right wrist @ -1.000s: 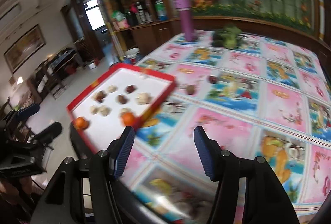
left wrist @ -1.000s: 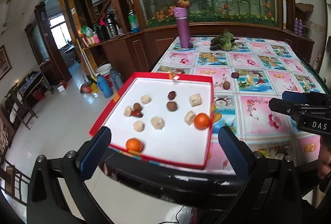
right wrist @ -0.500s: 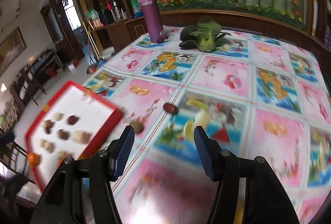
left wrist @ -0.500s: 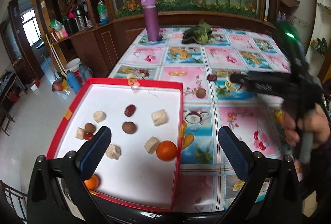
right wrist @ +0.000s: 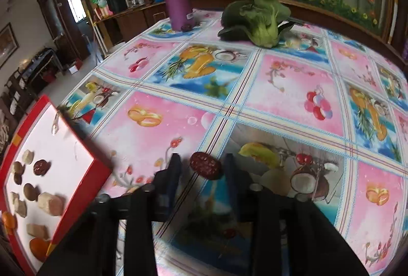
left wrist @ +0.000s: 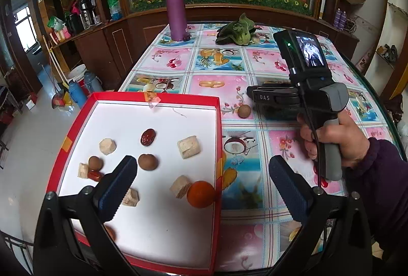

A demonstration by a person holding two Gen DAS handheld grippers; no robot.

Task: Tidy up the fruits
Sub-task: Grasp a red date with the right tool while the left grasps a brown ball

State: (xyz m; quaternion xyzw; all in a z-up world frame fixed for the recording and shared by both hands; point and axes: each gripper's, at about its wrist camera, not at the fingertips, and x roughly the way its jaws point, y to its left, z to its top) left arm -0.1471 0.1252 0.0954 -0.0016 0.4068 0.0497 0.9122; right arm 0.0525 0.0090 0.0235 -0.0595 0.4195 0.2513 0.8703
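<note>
A red tray [left wrist: 178,97] with a white floor holds an orange [left wrist: 201,194], a red date [left wrist: 148,137], a brown longan [left wrist: 147,161] and several beige cubes. My left gripper [left wrist: 202,189] hangs open over the tray's near right part, with nothing between its fingers. Another longan [left wrist: 244,111] lies on the tablecloth just right of the tray. My right gripper [right wrist: 201,161], held in a hand [left wrist: 334,138], is low over the cloth. Its fingers have closed in on both sides of a dark red date [right wrist: 206,166] that rests on the cloth.
A purple bottle [left wrist: 176,13] and a green leafy vegetable [right wrist: 260,18] stand at the far end of the fruit-print tablecloth [right wrist: 293,87]. The tray [right wrist: 84,148] overhangs the table's left edge, with floor below. A small dark fruit [right wrist: 186,26] sits by the bottle.
The right gripper moved forward across the table to the loose date and narrowed its fingers around it. The left gripper shifted right and closer over the tray.
</note>
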